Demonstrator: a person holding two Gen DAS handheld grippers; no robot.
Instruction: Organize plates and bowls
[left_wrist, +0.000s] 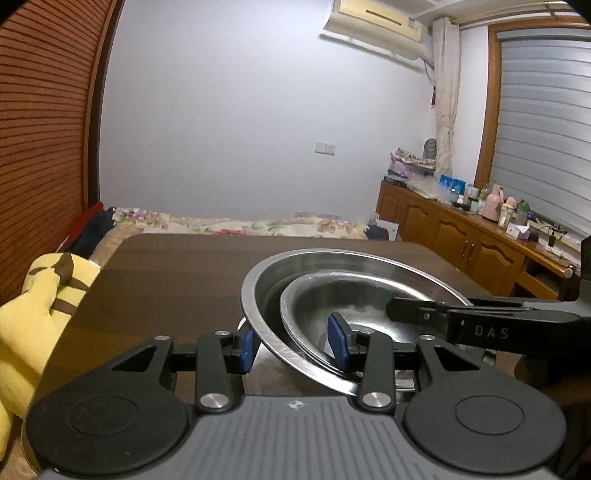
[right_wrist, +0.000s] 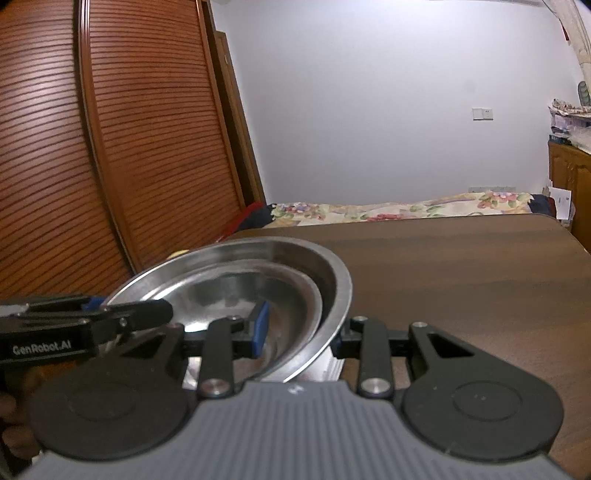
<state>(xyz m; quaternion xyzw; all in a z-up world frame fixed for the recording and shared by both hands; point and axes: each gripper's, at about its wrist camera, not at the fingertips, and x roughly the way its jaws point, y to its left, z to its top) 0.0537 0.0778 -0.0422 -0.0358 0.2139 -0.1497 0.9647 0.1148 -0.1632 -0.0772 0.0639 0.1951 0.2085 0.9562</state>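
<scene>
Left wrist only: yellow plush toy (left_wrist: 40, 295).

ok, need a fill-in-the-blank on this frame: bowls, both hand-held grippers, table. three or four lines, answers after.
1. The smaller steel bowl sits ____ the larger steel bowl.
2. Both bowls are made of ____.
3. The left hand-held gripper and the right hand-held gripper each have one pad inside and one outside the nested rims, on ____ sides of the stack.
4. The pads on the fingers are coloured ____.

Missing words: inside; metal; opposite; blue
</scene>
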